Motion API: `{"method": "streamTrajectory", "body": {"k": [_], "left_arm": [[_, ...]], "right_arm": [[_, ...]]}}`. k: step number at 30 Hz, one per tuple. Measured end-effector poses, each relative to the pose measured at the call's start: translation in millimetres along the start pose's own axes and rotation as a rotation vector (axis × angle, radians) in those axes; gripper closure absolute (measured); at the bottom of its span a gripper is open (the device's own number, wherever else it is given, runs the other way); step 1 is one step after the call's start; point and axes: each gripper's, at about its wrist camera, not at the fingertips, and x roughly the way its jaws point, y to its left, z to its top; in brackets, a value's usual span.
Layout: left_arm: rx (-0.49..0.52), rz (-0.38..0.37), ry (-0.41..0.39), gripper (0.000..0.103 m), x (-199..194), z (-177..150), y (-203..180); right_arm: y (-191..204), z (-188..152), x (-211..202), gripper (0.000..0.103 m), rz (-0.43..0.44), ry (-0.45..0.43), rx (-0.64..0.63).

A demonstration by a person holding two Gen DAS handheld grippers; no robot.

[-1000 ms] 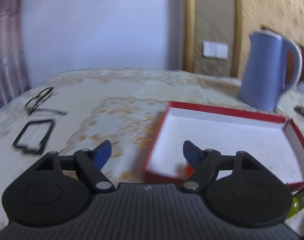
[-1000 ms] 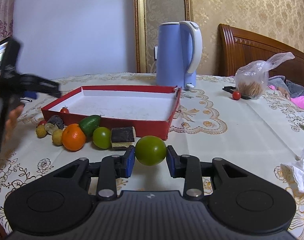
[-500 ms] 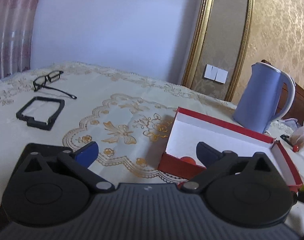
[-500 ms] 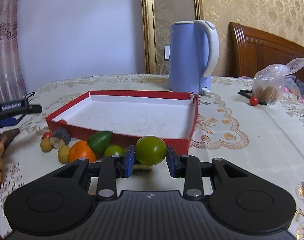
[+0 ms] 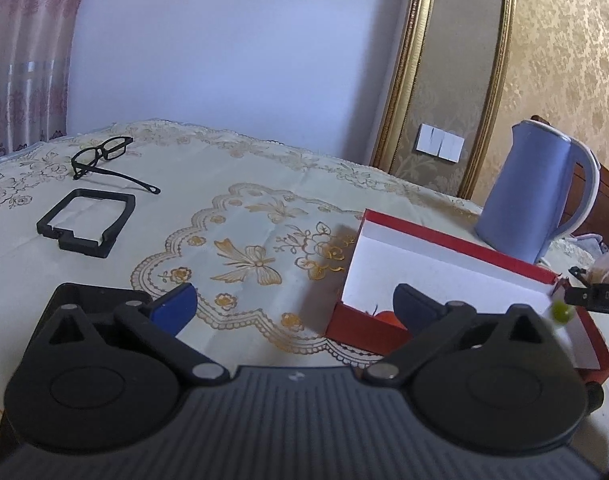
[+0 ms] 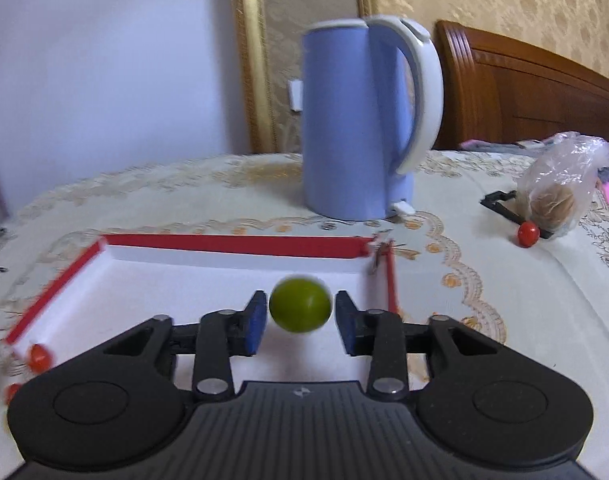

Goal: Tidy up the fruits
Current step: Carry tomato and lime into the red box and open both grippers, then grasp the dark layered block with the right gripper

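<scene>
The right gripper (image 6: 300, 317) hangs over the white floor of the red box (image 6: 232, 245), its blue pads (image 6: 255, 322) set just wider than the green fruit (image 6: 300, 309) between them. A thin gap shows on the fruit's right side. The frame is blurred, so I cannot tell whether the pads touch the fruit at all. Bare white floor lies all round the fruit, with the box's right wall near and the back wall further off.

The left gripper (image 5: 292, 306) is spread wide and grips nothing, above the desk (image 5: 232, 208) at the box's left corner. In the left view the same green fruit (image 5: 561, 312) shows small and smeared at the right edge, beside the tip of the other tool.

One blue kettle (image 6: 360, 120) stands behind the box, apart from its back wall. Two small red fruits show at the box's near left corner: one (image 6: 38, 354) at the corner itself, one (image 6: 12, 392) lower, half cut off by the gripper body. A third (image 6: 527, 234) lies by a plastic bag (image 6: 560, 184) on the right. In the left view an orange-red fruit (image 5: 386, 316) is mostly hidden behind the right finger.

Left of the box the desk carries one pair of glasses (image 5: 104, 156) and one black frame (image 5: 86, 224), well apart from the box.
</scene>
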Motion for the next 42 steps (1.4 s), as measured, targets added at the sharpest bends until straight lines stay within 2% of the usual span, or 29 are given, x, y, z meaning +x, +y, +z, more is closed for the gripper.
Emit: {"method": "streamTrajectory", "body": {"k": [4, 7, 11, 14, 18, 21, 34, 38, 42], "left_arm": [[0.024, -0.004, -0.008, 0.000, -1, -1, -4], [0.032, -0.001, -0.013, 0.000, -1, -1, -5], [0.018, 0.000, -0.004, 0.000, 0, -1, -2], [0.014, -0.005, 0.010, 0.000, 3, 0, -1], [0.010, -0.002, 0.011, 0.000, 3, 0, -1], [0.003, 0.000, 0.017, 0.000, 4, 0, 0], [-0.002, 0.011, 0.027, 0.000, 6, -1, 1], [-0.001, 0.009, 0.028, 0.000, 6, -1, 1], [0.002, 0.011, 0.025, 0.000, 5, -2, 1]], "right_arm": [[-5, -17, -42, 0.063, 0.033, -0.056, 0.010], [-1, -43, -85, 0.063, 0.044, -0.122, -0.025], [0, -76, -110, 0.063, 0.093, -0.115, -0.022], [3, -90, -110, 0.063, 0.127, -0.076, -0.028], [18, -99, -107, 0.063, 0.087, -0.063, -0.115], [21, -102, -103, 0.063, 0.087, -0.050, -0.117], [34, -101, -91, 0.063, 0.065, -0.030, -0.185], [36, -95, -84, 0.057, 0.039, -0.022, -0.195], [36, -92, -74, 0.057, 0.032, -0.003, -0.198]]}}
